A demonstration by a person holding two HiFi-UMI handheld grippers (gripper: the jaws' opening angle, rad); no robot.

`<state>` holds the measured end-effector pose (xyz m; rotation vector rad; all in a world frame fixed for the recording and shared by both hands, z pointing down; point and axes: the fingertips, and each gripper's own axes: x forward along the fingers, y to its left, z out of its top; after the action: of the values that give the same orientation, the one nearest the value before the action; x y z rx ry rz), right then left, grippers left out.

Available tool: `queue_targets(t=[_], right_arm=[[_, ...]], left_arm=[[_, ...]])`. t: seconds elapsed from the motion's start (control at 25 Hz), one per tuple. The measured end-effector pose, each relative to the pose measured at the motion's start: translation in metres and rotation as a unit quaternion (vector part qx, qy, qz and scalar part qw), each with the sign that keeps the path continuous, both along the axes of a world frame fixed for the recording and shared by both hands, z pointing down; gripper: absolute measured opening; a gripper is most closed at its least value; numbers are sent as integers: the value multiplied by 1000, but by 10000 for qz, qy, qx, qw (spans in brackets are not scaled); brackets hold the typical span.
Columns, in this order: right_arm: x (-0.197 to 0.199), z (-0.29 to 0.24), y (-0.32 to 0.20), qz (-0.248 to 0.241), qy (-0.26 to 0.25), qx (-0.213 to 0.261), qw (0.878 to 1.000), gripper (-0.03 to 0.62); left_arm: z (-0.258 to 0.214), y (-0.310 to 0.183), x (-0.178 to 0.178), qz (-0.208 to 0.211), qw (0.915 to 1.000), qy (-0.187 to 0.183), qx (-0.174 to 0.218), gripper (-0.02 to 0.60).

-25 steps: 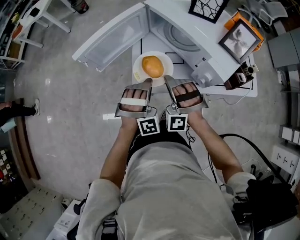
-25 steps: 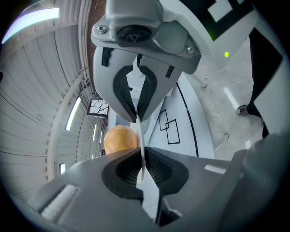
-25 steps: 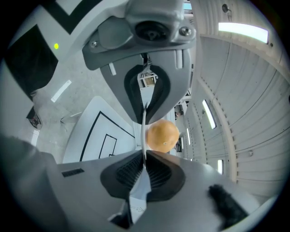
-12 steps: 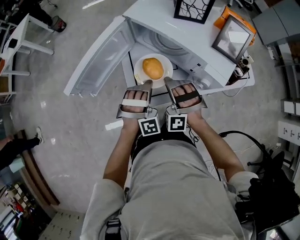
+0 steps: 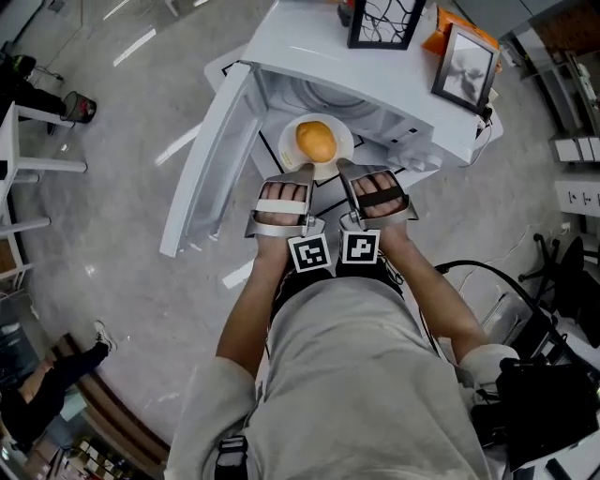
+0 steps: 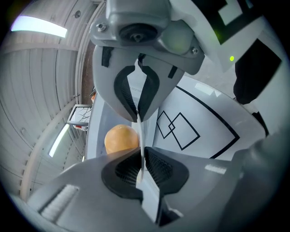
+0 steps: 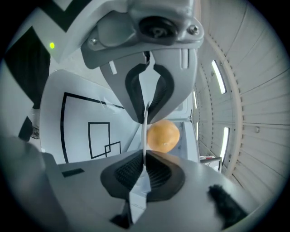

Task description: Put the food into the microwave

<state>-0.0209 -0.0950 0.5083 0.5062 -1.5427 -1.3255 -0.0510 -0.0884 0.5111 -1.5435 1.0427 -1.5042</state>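
Observation:
An orange round food item (image 5: 318, 141) sits on a white plate (image 5: 338, 131) at the mouth of the open white microwave (image 5: 384, 70). My left gripper (image 5: 304, 172) is shut on the plate's near-left rim and my right gripper (image 5: 343, 168) is shut on its near-right rim. In the left gripper view the thin plate edge (image 6: 142, 142) runs between the pads of the left gripper (image 6: 139, 136), with the food (image 6: 121, 139) just behind. The right gripper view shows the same: the right gripper (image 7: 145, 136) pinches the plate edge (image 7: 144, 131) beside the food (image 7: 163, 133).
The microwave door (image 5: 211, 159) hangs open to the left. Two picture frames (image 5: 382, 21) (image 5: 462, 66) stand on top of the microwave. It rests on a white table with black outlined squares (image 6: 199, 131). A cable (image 5: 487, 281) lies on the floor at the right.
Both grippers have carried the plate with the food forward and a little down, from in front of the microwave to its open mouth. Both stay shut on the rim.

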Motion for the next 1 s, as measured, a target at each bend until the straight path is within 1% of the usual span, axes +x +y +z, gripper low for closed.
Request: queue_targets(t=[0.12,0.2,0.28,0.44,0.6,0.68,0.8,1.0], right_arm=[[-4,1,-3,314,132,88,9994,23],[-6,1,-4,493,141,56,9987,23],[-7,0,-4,617,67,28,9981,23],[-12,-7,-11,658,30,195,9976,22],[-15,-6,-17,666,65,210,9975,23],[-17,-6,-19,667,90,172,9976,23],[-17,-5,-27,746,85,155,9971,23],[-5,-1,-44,1041,69,137,9945,23]], left_arm=[[1,-4,-6,278,9996,24,22,38],[2,-6,-8,390,9992,71,-2,40],[-1,-5,-9,386,9991,193,3,42],[-5,-12,-14,314,9989,343,84,52],[0,-17,-17,366,9990,251,89,48],[-1,-19,-19,351,9990,267,95,48],[-4,-31,-21,378,9989,218,177,48],[-2,-51,-10,660,9973,43,328,46]])
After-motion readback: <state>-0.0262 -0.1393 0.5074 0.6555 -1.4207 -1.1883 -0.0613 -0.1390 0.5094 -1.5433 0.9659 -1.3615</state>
